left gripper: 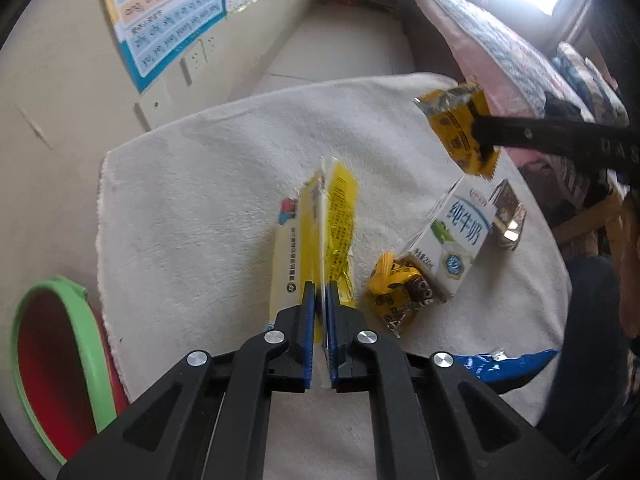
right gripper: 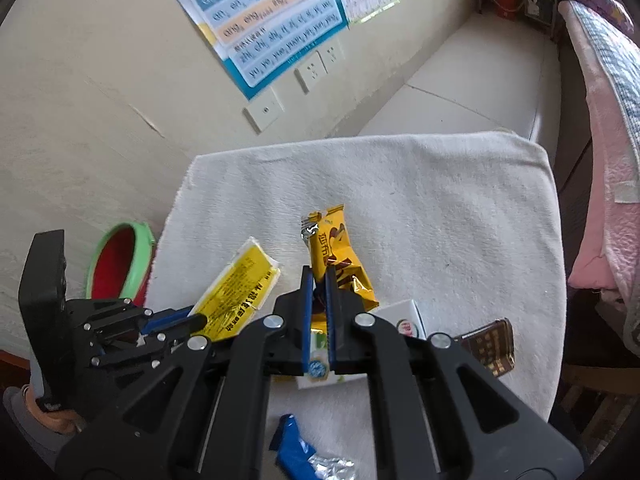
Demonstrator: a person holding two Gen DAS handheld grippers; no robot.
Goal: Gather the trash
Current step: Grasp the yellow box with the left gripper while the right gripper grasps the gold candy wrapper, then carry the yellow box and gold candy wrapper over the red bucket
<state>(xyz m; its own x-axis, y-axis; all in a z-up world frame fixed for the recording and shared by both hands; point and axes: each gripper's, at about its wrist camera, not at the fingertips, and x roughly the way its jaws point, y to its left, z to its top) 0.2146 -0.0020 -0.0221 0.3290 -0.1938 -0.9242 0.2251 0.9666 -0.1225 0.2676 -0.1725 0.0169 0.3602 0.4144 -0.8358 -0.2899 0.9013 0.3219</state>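
My left gripper [left gripper: 321,290] is shut on a flat yellow sachet [left gripper: 334,216] and holds it edge-up above the white towel [left gripper: 192,216]. The sachet also shows in the right wrist view [right gripper: 236,292], with the left gripper [right gripper: 196,320] at its end. My right gripper [right gripper: 318,276] is shut on a yellow-brown snack wrapper [right gripper: 340,256], lifted above the towel [right gripper: 440,208]. From the left wrist view the same wrapper [left gripper: 456,128] hangs from the right gripper's fingers [left gripper: 486,142]. A red bin with a green rim [left gripper: 48,364] stands at the towel's left, and it also shows in the right wrist view [right gripper: 120,256].
On the towel lie a milk carton [left gripper: 456,236], a small yellow wrapper [left gripper: 394,284], a brown foil wrapper [left gripper: 506,214] and a blue wrapper [left gripper: 504,364]. A wall with posters [right gripper: 272,20] is behind. A bed with pink bedding [right gripper: 608,128] is at the right.
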